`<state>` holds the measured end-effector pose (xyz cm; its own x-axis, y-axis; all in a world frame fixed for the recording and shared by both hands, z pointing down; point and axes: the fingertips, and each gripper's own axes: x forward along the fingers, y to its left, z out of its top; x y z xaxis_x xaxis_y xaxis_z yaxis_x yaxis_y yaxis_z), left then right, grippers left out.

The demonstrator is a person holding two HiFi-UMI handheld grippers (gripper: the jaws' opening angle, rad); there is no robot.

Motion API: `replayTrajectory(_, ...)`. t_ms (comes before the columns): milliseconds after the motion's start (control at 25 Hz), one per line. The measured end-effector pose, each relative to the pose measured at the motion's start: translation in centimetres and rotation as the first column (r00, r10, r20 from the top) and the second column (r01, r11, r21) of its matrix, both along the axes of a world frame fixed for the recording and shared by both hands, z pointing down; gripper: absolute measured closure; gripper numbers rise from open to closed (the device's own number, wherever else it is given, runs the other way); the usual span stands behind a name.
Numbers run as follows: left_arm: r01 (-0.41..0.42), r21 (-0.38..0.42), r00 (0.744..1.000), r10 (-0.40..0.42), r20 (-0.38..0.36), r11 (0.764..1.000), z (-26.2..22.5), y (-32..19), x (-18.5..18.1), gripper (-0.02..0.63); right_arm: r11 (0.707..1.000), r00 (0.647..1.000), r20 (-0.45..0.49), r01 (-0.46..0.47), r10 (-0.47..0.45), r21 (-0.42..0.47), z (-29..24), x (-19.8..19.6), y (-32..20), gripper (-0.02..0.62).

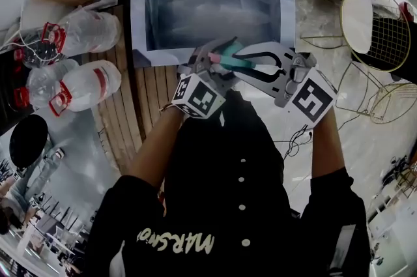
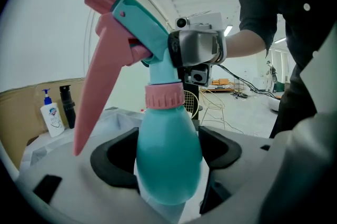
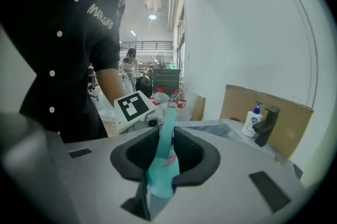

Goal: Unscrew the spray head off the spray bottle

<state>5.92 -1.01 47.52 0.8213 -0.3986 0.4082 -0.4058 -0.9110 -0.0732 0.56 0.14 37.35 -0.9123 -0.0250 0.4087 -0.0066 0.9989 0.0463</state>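
Observation:
The spray bottle (image 1: 242, 62) is held in the air in front of the person's chest, between both grippers. In the left gripper view its teal body (image 2: 168, 154) stands upright between the black pads (image 2: 113, 157), and my left gripper (image 2: 167, 150) is shut on it. Above the body sit a pink ribbed collar (image 2: 164, 96), a teal spray head (image 2: 142, 28) and a long pink trigger (image 2: 95, 86). My right gripper (image 3: 164, 157) is shut on the spray head (image 3: 162, 165), from the opposite side. In the head view the left gripper (image 1: 218, 62) and right gripper (image 1: 259, 68) meet over the bottle.
A steel sink (image 1: 151, 8) lined with clear plastic lies just beyond the grippers. Large water bottles (image 1: 85, 83) lie on the floor at the left. A soap dispenser (image 3: 251, 122) and a black tap (image 3: 266, 125) stand by a cardboard sheet. Wire chairs (image 1: 378, 28) are at the right.

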Motion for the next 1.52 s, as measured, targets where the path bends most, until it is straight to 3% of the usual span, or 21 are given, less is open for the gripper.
replayTrajectory(640,-0.015,0.000,1.000,0.015,0.017,1.000,0.1,-0.1,0.2,0.236,0.997,0.997,-0.006,0.080,-0.079,0.004,-0.2,0.1,-0.2,0.494)
replayTrajectory(760,-0.008,-0.004,1.000,0.008,0.013,1.000,0.1,-0.2,0.1,0.236,0.999,0.999,-0.009,0.048,-0.048,-0.001,-0.1,0.0,-0.4,0.488)
replayTrajectory(880,-0.002,-0.009,1.000,0.003,0.010,1.000,0.2,-0.2,0.0,0.235,1.000,0.999,-0.040,0.000,0.000,-0.010,0.6,0.6,-0.3,0.428)
replayTrajectory(1000,0.001,-0.016,1.000,-0.001,0.006,1.000,0.3,-0.2,0.0,0.236,0.994,0.993,-0.056,-0.104,0.103,-0.016,0.8,1.6,-0.4,0.418)
replayTrajectory(1160,0.001,-0.015,1.000,-0.001,0.010,1.000,0.2,-0.1,0.0,0.235,0.945,0.945,-0.015,-0.328,0.327,-0.016,0.0,3.1,-0.7,0.430)
replayTrajectory(1280,0.004,-0.016,1.000,-0.004,0.007,1.000,0.2,-0.1,0.0,0.235,0.843,0.829,0.160,-0.516,0.536,-0.149,-2.6,2.4,-0.5,0.434)
replayTrajectory(1320,0.006,-0.018,1.000,-0.006,0.004,1.000,0.2,-0.1,-0.1,0.235,0.815,0.797,0.176,-0.548,0.577,-0.188,-3.0,2.2,-0.1,0.434)
replayTrajectory(1400,0.006,-0.020,1.000,-0.006,0.000,1.000,0.2,-0.2,-0.2,0.236,0.779,0.768,0.152,-0.586,0.622,-0.224,-2.8,1.7,0.9,0.436)
replayTrajectory(1520,0.006,-0.017,1.000,-0.006,0.000,1.000,0.2,-0.1,-0.2,0.236,0.753,0.758,0.082,-0.617,0.647,-0.228,-1.4,1.2,1.9,0.424)
